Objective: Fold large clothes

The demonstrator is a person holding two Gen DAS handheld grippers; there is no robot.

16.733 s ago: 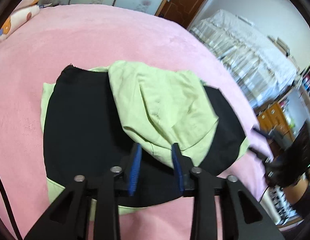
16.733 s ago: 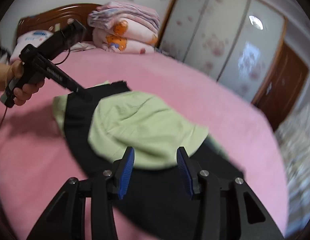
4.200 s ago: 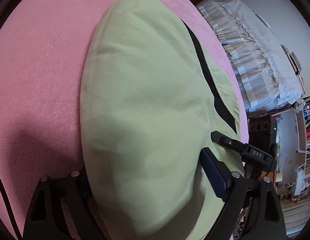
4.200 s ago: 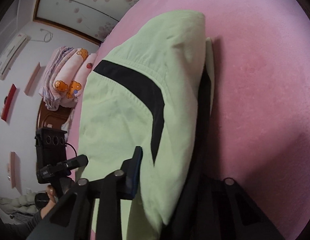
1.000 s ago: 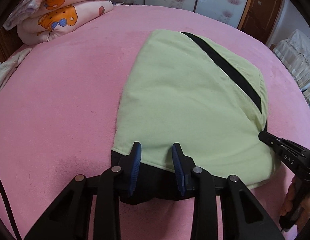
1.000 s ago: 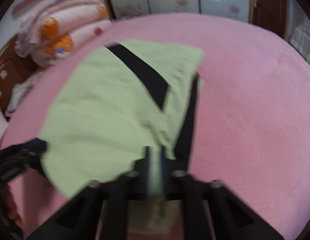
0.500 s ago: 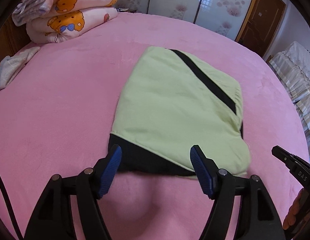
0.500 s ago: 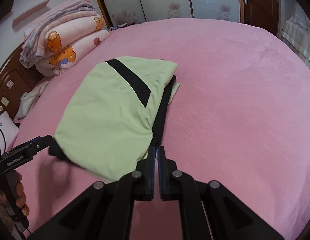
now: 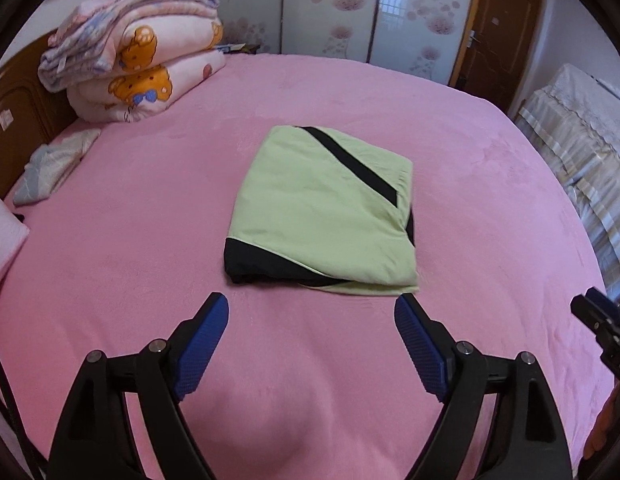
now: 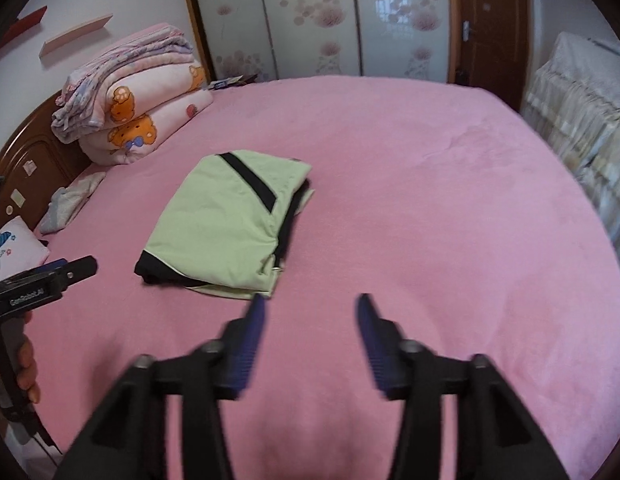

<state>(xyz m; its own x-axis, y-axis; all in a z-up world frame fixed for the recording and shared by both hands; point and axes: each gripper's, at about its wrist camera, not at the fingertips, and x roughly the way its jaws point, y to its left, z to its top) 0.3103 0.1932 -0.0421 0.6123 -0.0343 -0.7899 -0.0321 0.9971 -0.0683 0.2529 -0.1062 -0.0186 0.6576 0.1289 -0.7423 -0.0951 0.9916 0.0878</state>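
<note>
- Left wrist view: the folded green-and-black garment point(image 9: 325, 216) lies flat on the pink bed point(image 9: 110, 240), just beyond the left hand-held gripper point(image 9: 311, 312), clear of both its pads.
- Its jaws are opening wide, with nothing between them.
- Right wrist view: the garment point(image 10: 222, 228) lies beyond and left of the right hand-held gripper point(image 10: 311, 308), apart from it.
- Those jaws are opening too, blurred, with only bed between them.
- Stacked quilts point(image 9: 138, 68) sit well beyond the garment.
</note>
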